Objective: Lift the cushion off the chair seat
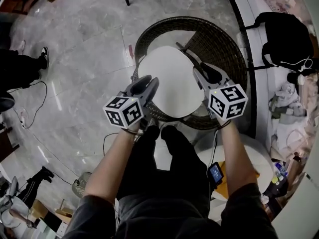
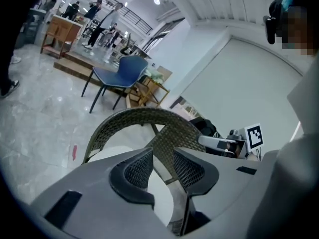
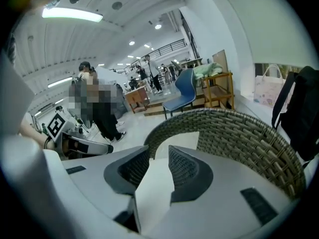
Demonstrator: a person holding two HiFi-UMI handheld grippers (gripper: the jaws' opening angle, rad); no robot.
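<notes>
A round white cushion (image 1: 172, 81) lies on the seat of a dark wicker tub chair (image 1: 224, 44) just ahead of my knees. My left gripper (image 1: 151, 82) hangs over the cushion's near-left edge, and its jaws stand apart with nothing between them. My right gripper (image 1: 192, 59) is over the cushion's right side, close to the wicker back, jaws also apart and empty. In the left gripper view the left gripper (image 2: 162, 159) frames the cushion (image 2: 107, 153) and the chair back (image 2: 144, 116). In the right gripper view the right gripper (image 3: 158, 166) looks over the cushion (image 3: 154, 195) at the wicker rim (image 3: 239, 133).
A black bag (image 1: 284, 36) and clutter lie on a ledge right of the chair. A cable (image 1: 50, 98) runs over the marble floor at left, near a person's shoe (image 1: 44, 58). A blue chair (image 2: 117, 76) stands beyond. A phone (image 1: 215, 172) hangs at my right hip.
</notes>
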